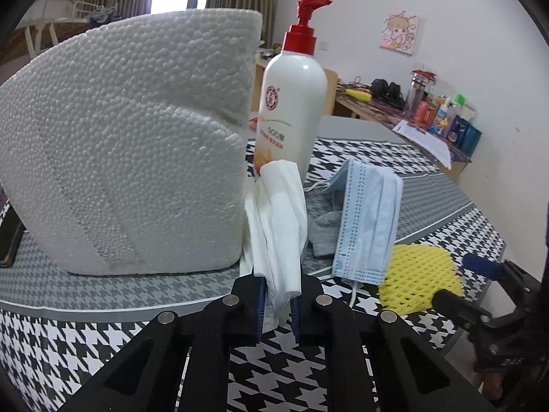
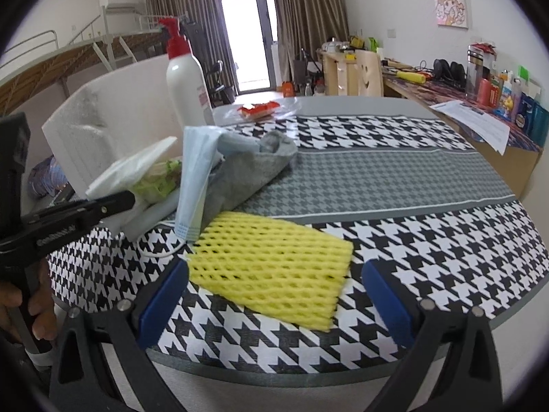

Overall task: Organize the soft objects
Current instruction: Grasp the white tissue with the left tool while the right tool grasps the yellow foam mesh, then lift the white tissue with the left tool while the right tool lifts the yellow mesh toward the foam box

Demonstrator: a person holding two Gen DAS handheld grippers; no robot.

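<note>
My left gripper (image 1: 278, 292) is shut on a crumpled white tissue (image 1: 278, 219) that stands up between its blue pads, just right of the foam block. A folded blue face mask (image 1: 367, 223) leans on a grey sock (image 1: 324, 237) behind it. In the right wrist view my right gripper (image 2: 274, 274) is open, its pads on either side of a yellow foam net (image 2: 271, 267) lying flat on the houndstooth tablecloth (image 2: 429, 240). The mask (image 2: 195, 178), the sock (image 2: 250, 171) and the tissue (image 2: 133, 168) with green showing beside it lie beyond, at the left gripper's black fingers (image 2: 103, 207).
A big white styrofoam block (image 1: 130, 137) stands at the left, with a white pump bottle (image 1: 291, 103) with a red top beside it. A red packet in clear plastic (image 2: 259, 110) lies at the far table edge. A cluttered side desk (image 2: 497, 92) runs along the right wall.
</note>
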